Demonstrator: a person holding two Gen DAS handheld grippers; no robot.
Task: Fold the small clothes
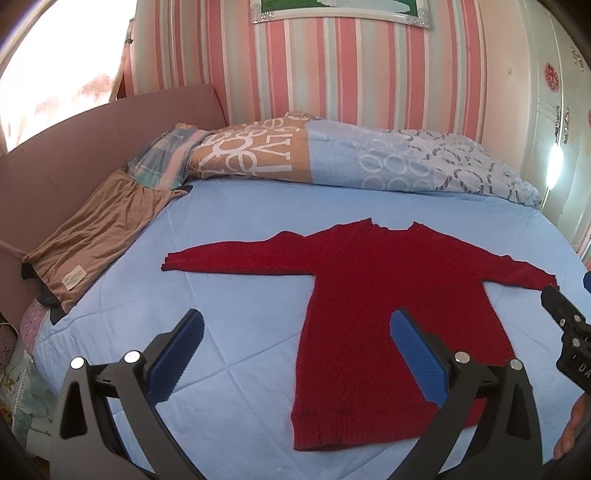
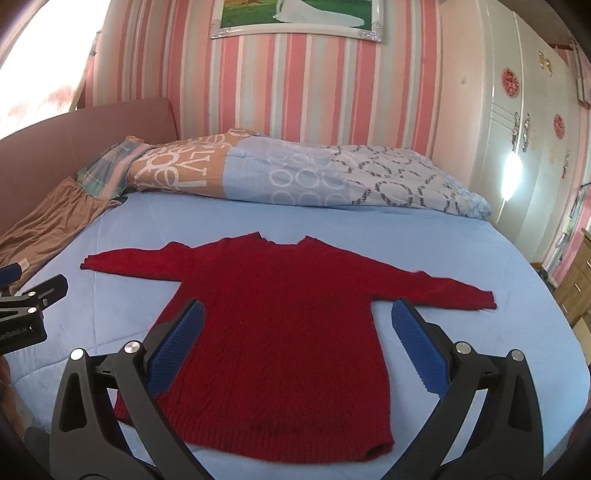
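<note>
Rolled duvet (image 1: 369, 158) — brown cloth (image 1: 99, 236) beside

This is a bedroom in a home. A wide bed (image 2: 369, 236) with a light blue cover fills the view, and a folded patterned duvet (image 2: 295, 173) lies along its far side. The wall (image 2: 314, 81) has pink striped wallpaper and a framed picture (image 2: 295, 18). A white wardrobe (image 2: 524, 122) stands on the right.
</note>
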